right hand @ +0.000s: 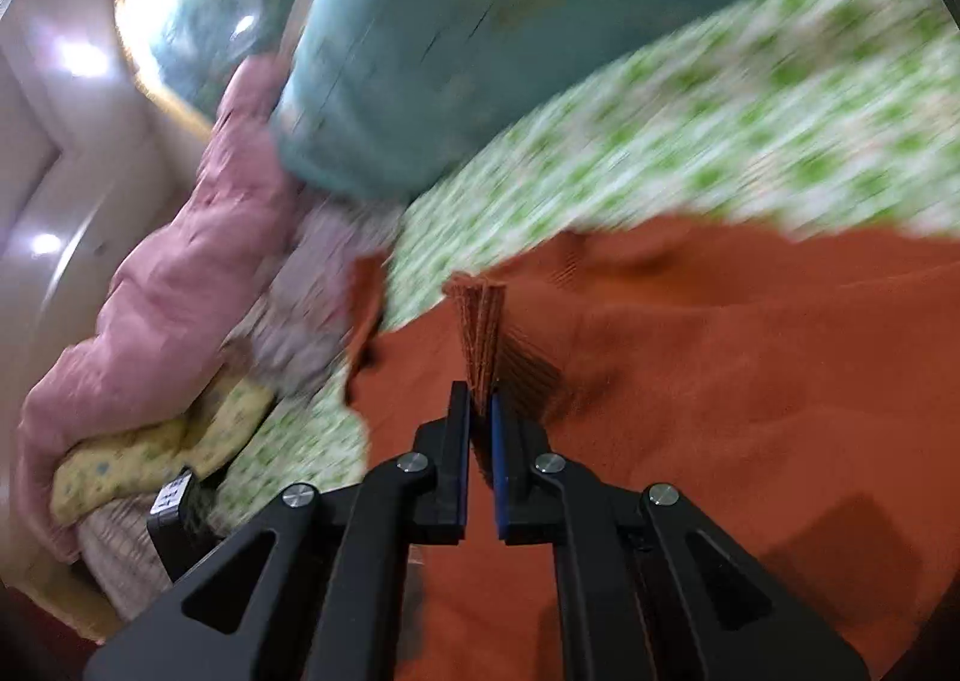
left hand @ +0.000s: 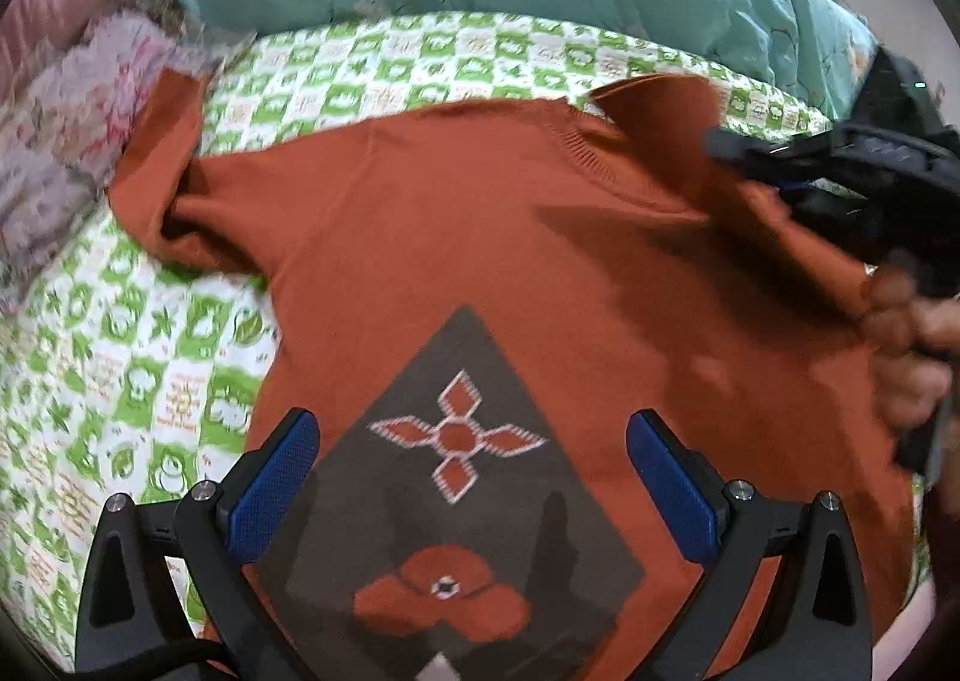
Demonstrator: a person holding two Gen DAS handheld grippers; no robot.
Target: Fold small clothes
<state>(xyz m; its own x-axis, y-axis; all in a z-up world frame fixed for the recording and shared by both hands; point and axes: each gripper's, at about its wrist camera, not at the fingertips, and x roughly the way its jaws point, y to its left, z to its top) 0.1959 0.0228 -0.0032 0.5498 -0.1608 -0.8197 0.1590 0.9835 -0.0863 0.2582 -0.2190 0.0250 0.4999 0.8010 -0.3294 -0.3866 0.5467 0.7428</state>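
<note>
Rust sweater (left hand: 480, 237) on the green-check bed sheet (left hand: 372, 57), first sleeve fold under way.

Sweater lies front up, mostly flat, w/ dark diamond panel (left hand: 456, 471) toward the near edge. Right gripper (right hand: 480, 411) has its fingers pressed together on the ribbed cuff (right hand: 480, 333), sleeve lifted off the sheet at the sweater's right side, so the fold looks barely begun; left sleeve (left hand: 156, 153) is spread out far left, body not folded at all. Left gripper (left hand: 474, 477) hangs over the diamond panel w/ fingers spread wide, pinching nothing. Left wrist view gives the whole garment layout plus a hand (left hand: 912, 357) on the right tool; right wrist view is blurred but alone shows the pinch on the cuff, and pink bedding (right hand: 180, 273) and teal quilt (right hand: 432, 51) far side.
</note>
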